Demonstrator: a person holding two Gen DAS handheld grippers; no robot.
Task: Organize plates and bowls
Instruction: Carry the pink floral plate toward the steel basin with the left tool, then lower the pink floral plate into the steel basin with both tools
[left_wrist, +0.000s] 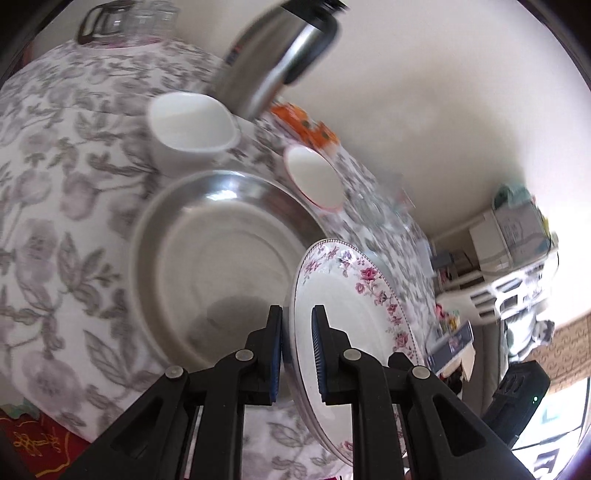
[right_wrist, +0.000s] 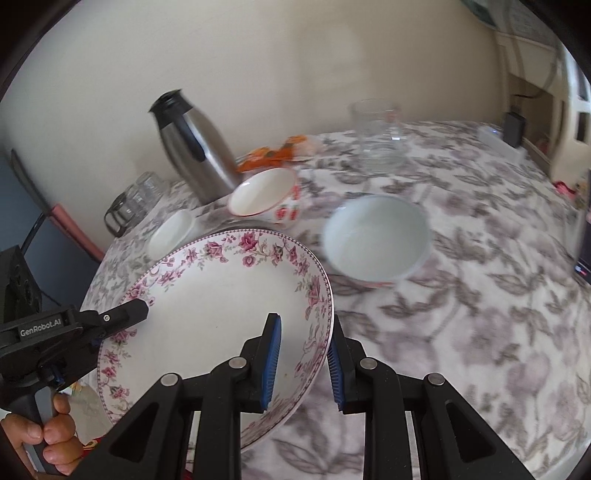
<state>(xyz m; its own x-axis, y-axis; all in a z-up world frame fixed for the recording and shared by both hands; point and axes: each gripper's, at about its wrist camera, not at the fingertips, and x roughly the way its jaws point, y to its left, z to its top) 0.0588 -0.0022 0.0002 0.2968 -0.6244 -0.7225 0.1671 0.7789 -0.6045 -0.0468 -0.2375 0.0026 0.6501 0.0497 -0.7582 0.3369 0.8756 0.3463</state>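
Right wrist view: the flowered plate (right_wrist: 221, 310) hangs above the tablecloth (right_wrist: 480, 295), pinched at opposite rims. The right gripper (right_wrist: 303, 363) grasps its near right edge; the left gripper (right_wrist: 122, 317) clamps the far left edge. From the left wrist view, the steel basin (left_wrist: 221, 266) lies directly left of the plate, just beside it and lower. The left hand (right_wrist: 55, 432) is nearer the basin, so I judge the plate should travel leftward, left edge leading.

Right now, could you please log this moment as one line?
floral plate lifted | left gripper: shut on rim | right gripper: shut on rim | steel basin below
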